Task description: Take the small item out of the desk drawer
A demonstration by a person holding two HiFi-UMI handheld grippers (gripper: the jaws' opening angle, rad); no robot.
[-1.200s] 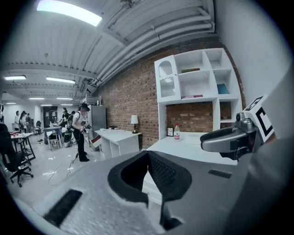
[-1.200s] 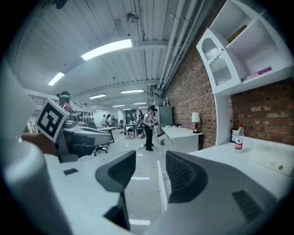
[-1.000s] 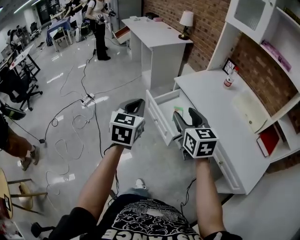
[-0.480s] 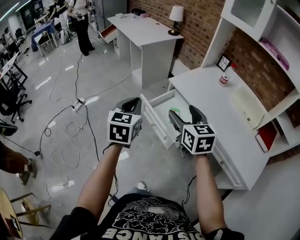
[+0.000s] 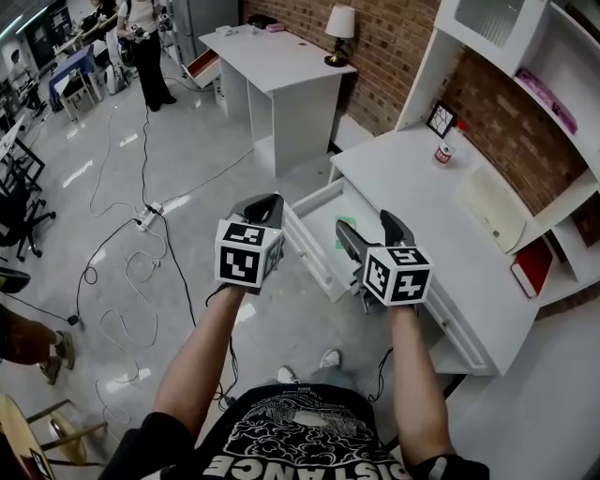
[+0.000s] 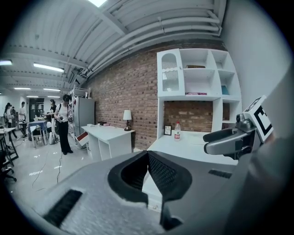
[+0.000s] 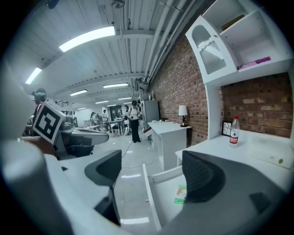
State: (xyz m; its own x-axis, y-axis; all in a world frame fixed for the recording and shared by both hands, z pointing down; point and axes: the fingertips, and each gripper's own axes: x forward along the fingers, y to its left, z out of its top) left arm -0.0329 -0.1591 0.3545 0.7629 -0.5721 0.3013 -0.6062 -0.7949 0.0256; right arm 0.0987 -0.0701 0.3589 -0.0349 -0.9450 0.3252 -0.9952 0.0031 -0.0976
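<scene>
The white desk [image 5: 422, 197] has its top drawer [image 5: 314, 246] pulled out. A small green item [image 5: 345, 225] lies inside, and it also shows between my right jaws as the green item [image 7: 180, 200] on the drawer floor [image 7: 167, 204]. My right gripper [image 5: 370, 231] hovers above the drawer's near end. The right gripper [image 7: 151, 160] has its jaws wide apart and still opening, with nothing touching the pads. My left gripper [image 5: 263, 208] hangs left of the drawer front over the floor. In its own view the left gripper [image 6: 147, 153] is shut and empty.
A bottle [image 5: 442, 152] and a small picture frame [image 5: 441, 119] stand at the back of the desk top. Shelves with a red book [image 5: 536, 267] rise to the right. A second white desk [image 5: 272, 56] with a lamp [image 5: 339, 23] stands beyond. Cables [image 5: 141, 244] trail over the floor; a person [image 5: 141, 37] stands far left.
The right jaws have spread a little wider. Both grippers keep about the same place by the drawer, while the head view has shifted so the room slides left and up.
</scene>
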